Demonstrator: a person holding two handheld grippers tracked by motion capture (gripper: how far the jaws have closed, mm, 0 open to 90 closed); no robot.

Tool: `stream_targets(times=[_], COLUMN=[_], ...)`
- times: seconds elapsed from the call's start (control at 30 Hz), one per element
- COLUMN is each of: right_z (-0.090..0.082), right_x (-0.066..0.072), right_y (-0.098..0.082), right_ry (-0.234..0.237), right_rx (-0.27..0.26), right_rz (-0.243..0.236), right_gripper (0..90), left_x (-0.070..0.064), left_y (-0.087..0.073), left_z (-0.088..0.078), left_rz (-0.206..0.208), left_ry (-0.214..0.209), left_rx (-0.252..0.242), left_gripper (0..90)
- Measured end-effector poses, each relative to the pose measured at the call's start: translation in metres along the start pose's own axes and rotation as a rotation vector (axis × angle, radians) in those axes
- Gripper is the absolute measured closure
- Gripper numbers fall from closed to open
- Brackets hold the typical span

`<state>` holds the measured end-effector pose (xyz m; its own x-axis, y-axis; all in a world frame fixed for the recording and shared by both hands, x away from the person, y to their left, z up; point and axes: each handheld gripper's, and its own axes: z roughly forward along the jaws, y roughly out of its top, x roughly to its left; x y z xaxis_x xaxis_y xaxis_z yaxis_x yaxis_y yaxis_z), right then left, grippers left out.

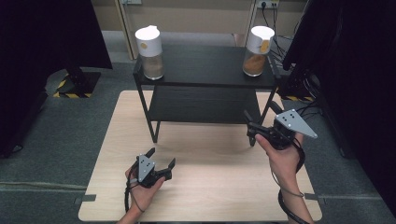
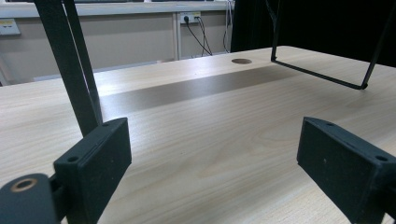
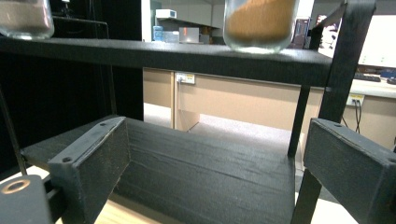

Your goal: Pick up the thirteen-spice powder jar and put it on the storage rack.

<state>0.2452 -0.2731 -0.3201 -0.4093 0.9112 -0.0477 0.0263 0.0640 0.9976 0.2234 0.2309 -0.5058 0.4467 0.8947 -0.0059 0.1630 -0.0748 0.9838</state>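
A black two-tier shelf (image 1: 205,70) stands at the far side of the light wooden table (image 1: 215,186). On its top board, a white-lidded jar of pale powder (image 1: 149,52) sits at the left end and a white-lidded jar of orange-brown powder (image 1: 257,51) at the right end. My left gripper (image 1: 162,157) is low over the table's near left, open and holding nothing; its view (image 2: 212,140) looks across bare wood to a shelf leg (image 2: 74,70). My right gripper (image 1: 261,112) is open by the shelf's right front leg, level with the lower board (image 3: 205,172). The orange-brown jar (image 3: 261,23) stands above it.
Black curtains hang on both sides. A stand base with yellow-black tape (image 1: 70,88) sits on the floor at left, and cables (image 1: 303,105) lie at right behind the table. A round hole (image 2: 241,61) is cut in the tabletop near the shelf's far foot (image 2: 322,77).
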Motion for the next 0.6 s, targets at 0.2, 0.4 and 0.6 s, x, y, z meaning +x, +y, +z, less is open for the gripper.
stream_targets(times=[0.2,0.4,0.6], right_z=[-0.002,-0.005,-0.008], right_x=[0.0,0.0,-0.001], right_y=[-0.009,-0.021,-0.03], right_ry=[0.003,0.006,0.005], right_rx=[0.018,0.04,0.053], right_rz=[0.0,0.006,0.015], right_gripper=[7.5,7.5,7.5], left_x=[0.0,0.0,0.0], left_y=[0.0,0.0,0.0], left_z=[0.0,0.0,0.0], left_rz=[-0.001,-0.001,-0.003], left_ry=[0.0,0.001,0.001], left_rx=[-0.001,-0.001,-0.002], left_gripper=[9.7,9.7,9.7])
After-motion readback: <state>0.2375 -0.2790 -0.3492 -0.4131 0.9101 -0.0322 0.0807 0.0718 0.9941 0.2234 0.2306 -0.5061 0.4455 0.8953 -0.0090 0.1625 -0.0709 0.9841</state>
